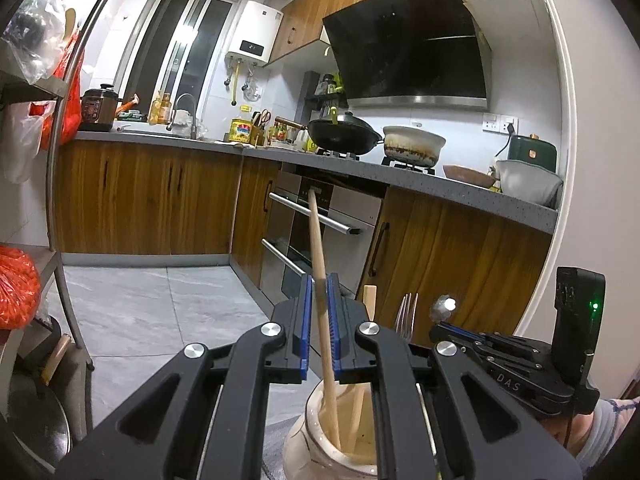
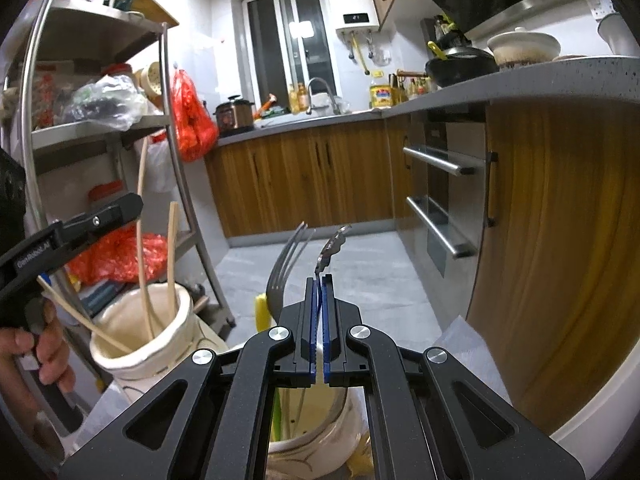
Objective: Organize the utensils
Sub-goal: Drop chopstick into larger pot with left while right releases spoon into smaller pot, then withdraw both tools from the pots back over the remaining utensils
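1. Left wrist view, centre-bottom: left tongs (image 1: 319, 300) clenched on a wooden chopstick (image 1: 320, 264). Stick runs tilted between the blue pads (image 1: 306, 320), top end up toward the oven front, lower end down inside a cream ceramic jar (image 1: 316, 436) at bottom centre.
2. Same view, just right of the tongs: a second wooden stick (image 1: 370, 300) and a metal fork (image 1: 406, 316), tines up. Farther right, the right gripper body w/ green LED, seen side-on.
3. Right wrist view, left side: cream jar (image 2: 132, 344) holds three chopsticks (image 2: 172, 256), leaning apart. Left tongs' black finger (image 2: 116, 212) above it, person's hand (image 2: 44, 356) on the grip at lower left.
4. Right wrist view, centre: right tongs (image 2: 319, 300) clenched on a metal utensil handle (image 2: 330, 246), its wavy-edged end up. Fork (image 2: 286, 264) just left of it, tines up, standing in a second white holder (image 2: 316, 444) under the tongs; yellow-green item beside it, can't tell what.
5. Right edge: wood-front cabinets (image 2: 560, 240) under grey bench (image 2: 520, 80).
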Tool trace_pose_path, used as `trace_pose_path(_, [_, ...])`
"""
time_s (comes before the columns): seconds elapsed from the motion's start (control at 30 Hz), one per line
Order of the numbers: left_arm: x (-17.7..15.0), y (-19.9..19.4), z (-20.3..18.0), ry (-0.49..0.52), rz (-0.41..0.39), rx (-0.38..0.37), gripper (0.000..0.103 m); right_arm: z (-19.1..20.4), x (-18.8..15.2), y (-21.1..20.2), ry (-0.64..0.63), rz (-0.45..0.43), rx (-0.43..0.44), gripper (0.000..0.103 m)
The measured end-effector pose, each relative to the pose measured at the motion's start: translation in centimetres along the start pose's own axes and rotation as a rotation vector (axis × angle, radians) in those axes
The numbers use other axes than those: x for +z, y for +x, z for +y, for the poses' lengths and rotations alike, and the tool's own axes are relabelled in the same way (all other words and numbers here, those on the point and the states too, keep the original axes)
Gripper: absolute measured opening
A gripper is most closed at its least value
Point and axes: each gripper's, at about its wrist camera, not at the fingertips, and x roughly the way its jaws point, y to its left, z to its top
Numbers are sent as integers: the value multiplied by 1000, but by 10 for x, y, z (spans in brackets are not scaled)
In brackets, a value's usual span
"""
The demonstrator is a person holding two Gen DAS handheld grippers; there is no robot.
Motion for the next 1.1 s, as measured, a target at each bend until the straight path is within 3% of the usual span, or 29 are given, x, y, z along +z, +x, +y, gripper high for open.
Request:
trace_pose_path(0.1, [0, 0, 1, -1, 7, 12, 10, -1, -2, 1, 7, 9, -3, 3])
trace_pose_path(0.17, [0, -1, 2, -5, 12, 19, 23, -2, -4, 0, 14, 15, -3, 3])
trace_pose_path(0.23, [1, -3, 1, -5, 12, 22, 27, -2, -3, -1, 17, 18, 2, 3])
trace_pose_path(0.3, [2, -4, 0, -1, 11, 31, 32, -3, -2, -4, 19, 15, 5, 11])
trace_pose_path(0.37, [5, -7, -1, -2, 2, 41, 44, -3, -1, -7, 26, 9, 5, 32])
trace_pose_path(0.5, [11, -18, -1, -3, -25, 66, 62, -6, 1, -18, 44, -4, 12, 48])
trace_pose_path(0.63, [16, -36, 1, -16, -56, 99, 82, -11, 1, -34, 72, -24, 10, 81])
trace_pose_path(0.77, [18, -57, -1, -21, -84, 135, 97, -16, 2, -52, 91, -34, 21, 95])
trace_pose_path(1.1, [26, -103, -26, 33, -109, 212, 97, -14, 15, -96, 85, -102, 27, 98])
